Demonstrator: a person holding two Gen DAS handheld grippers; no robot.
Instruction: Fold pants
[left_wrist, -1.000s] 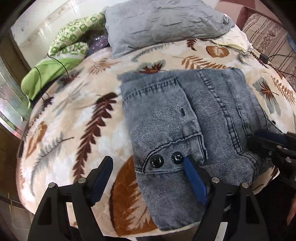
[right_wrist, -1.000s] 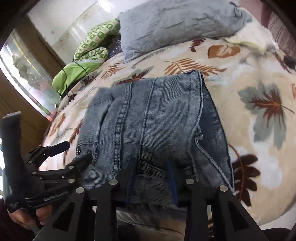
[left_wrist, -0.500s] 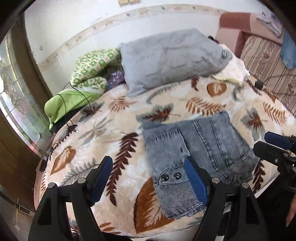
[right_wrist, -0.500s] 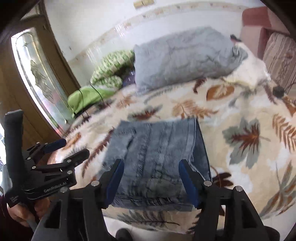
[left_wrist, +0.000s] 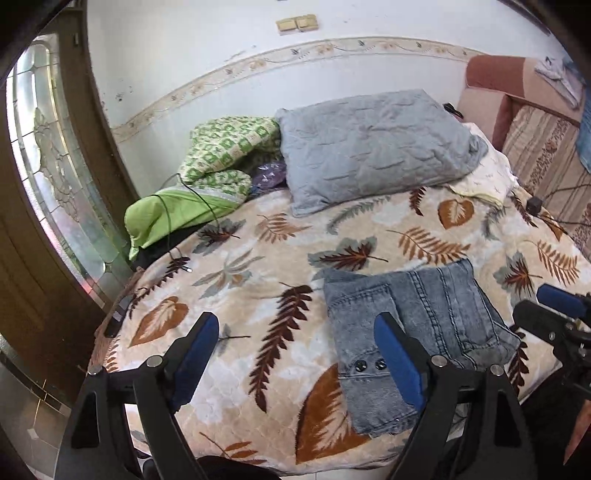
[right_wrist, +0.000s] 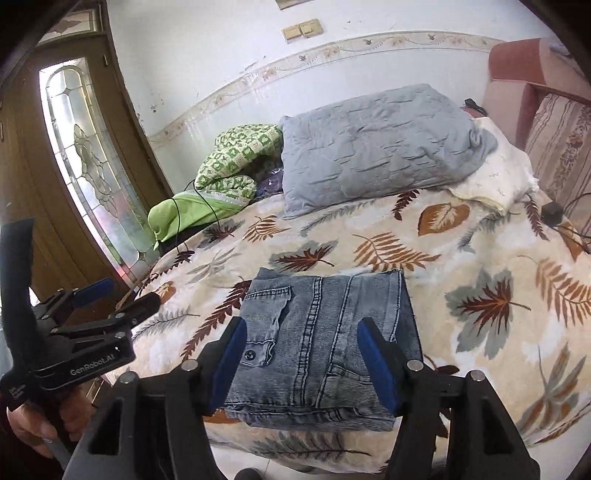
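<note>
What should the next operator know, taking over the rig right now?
Left gripper: open, empty, off the bed.
Right gripper: open, empty, above the near edge.
Jeans: folded into a compact stack on the leaf-print blanket, near the front edge, nothing touching them.
Done: folding looks complete.
Left: probably nothing; perhaps square up the bottom layers if needed.

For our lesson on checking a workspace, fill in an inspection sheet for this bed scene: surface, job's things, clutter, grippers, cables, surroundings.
Surface: blanket with leaf print, covering the bed.
Job's things: jeans folded into a compact stack near the front edge.
Clutter: grey pillow, green bedding, cream cloth.
Grippers: left gripper and right gripper open, holding nothing.
Cables: black cable across the green bedding.
Surroundings: glass door, sofa, wall switches.
</note>
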